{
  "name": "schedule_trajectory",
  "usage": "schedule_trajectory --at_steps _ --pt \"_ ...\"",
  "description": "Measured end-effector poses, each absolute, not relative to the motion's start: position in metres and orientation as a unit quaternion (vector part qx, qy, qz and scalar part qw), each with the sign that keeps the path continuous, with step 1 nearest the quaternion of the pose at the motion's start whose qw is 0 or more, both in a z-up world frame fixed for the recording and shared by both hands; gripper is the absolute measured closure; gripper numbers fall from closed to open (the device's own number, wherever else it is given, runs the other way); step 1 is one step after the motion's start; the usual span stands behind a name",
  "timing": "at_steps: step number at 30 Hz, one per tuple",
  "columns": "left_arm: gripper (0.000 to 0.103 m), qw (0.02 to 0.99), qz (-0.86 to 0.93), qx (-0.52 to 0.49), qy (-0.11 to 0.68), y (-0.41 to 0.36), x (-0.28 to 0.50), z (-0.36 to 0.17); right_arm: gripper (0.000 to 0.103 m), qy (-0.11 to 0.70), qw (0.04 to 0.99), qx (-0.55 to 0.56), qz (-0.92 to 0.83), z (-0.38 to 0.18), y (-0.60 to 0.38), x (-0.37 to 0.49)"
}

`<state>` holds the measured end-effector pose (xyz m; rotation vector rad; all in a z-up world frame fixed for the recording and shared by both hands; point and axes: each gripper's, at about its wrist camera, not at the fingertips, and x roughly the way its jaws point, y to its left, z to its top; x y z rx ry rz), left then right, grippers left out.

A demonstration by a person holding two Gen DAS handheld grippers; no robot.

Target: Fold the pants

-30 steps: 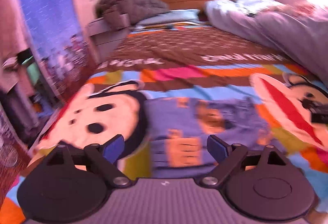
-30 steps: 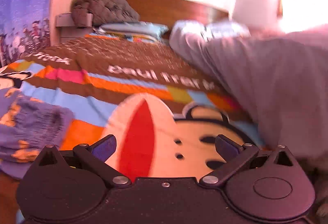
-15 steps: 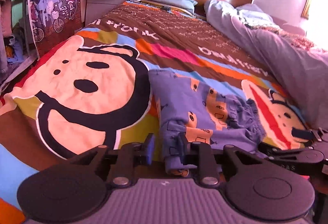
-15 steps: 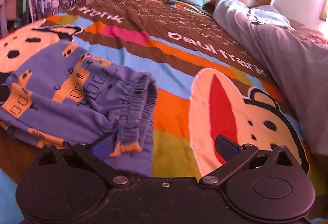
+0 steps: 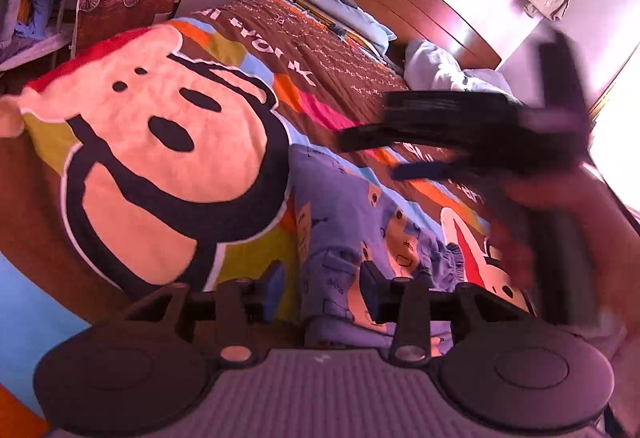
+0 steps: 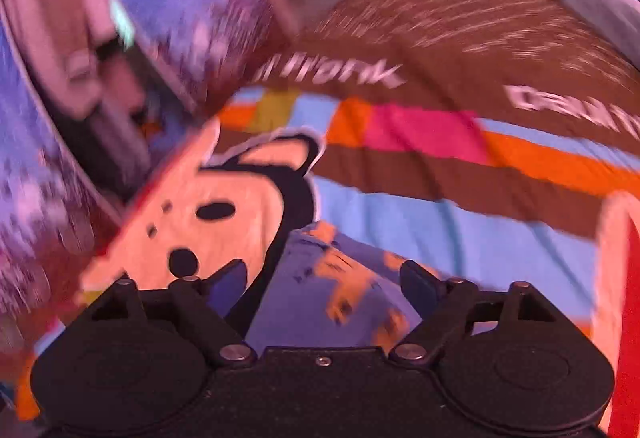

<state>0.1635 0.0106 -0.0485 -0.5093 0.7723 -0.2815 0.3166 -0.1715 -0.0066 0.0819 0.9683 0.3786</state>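
**Folded pants lying between two parted grippers**

Left wrist view: the left gripper is sitting at the bottom centre, fingers partly parted with the near edge of the folded blue-purple pants with orange cartoon prints lying between them — not pinched. The pants are resting on the colourful cartoon-monkey bedspread. The right gripper is showing blurred at upper right.

Right wrist view: the right gripper is holding its fingers wide apart, empty, above the pants at lower centre — the bedspread is filling the blurred frame.
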Motion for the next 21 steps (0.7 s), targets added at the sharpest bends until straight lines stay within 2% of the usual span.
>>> schedule_trajectory --at_steps 2,3,4,5,6,9,12,16,18,21 --pt "0.058 0.876 -0.138 -0.258 0.383 0.009 0.167 -0.053 0.024 0.492 0.851 -0.018 0.180 -0.017 -0.144 0.339" --pt "0.059 0.872 -0.140 -0.268 0.386 0.009 0.167 -0.055 0.033 0.504 0.843 -0.041 0.180 -0.023 -0.133 0.346" --pt "0.060 0.870 -0.140 -0.275 0.386 0.009 0.168 -0.056 0.049 0.513 0.836 -0.068 0.183 -0.028 -0.122 0.351" --pt "0.087 0.872 -0.135 -0.276 0.382 0.009 0.169 -0.056 0.057 0.516 0.831 -0.089 0.187 -0.036 -0.116 0.349" --pt "0.094 0.876 -0.128 -0.266 0.380 0.008 0.170 -0.055 0.067 0.517 0.827 -0.108 0.191 -0.039 -0.110 0.348" --pt "0.096 0.890 -0.126 -0.246 0.363 0.001 0.167 -0.049 0.088 0.511 0.824 -0.139 0.199 -0.044 -0.103 0.340" --pt "0.097 0.899 -0.124 -0.216 0.360 -0.008 0.164 -0.045 0.094 0.494 0.829 -0.169 0.202 -0.039 -0.101 0.335" --pt "0.097 0.895 -0.109 -0.208 0.379 -0.011 0.160 -0.047 0.096 0.473 0.838 -0.183 0.201 -0.034 -0.097 0.339" --pt "0.097 0.893 -0.110 -0.210 0.383 -0.010 0.159 -0.047 0.103 0.464 0.845 -0.180 0.195 -0.032 -0.096 0.343" --pt "0.097 0.886 -0.111 -0.219 0.393 -0.007 0.159 -0.048 0.103 0.453 0.857 -0.171 0.179 -0.031 -0.097 0.352"
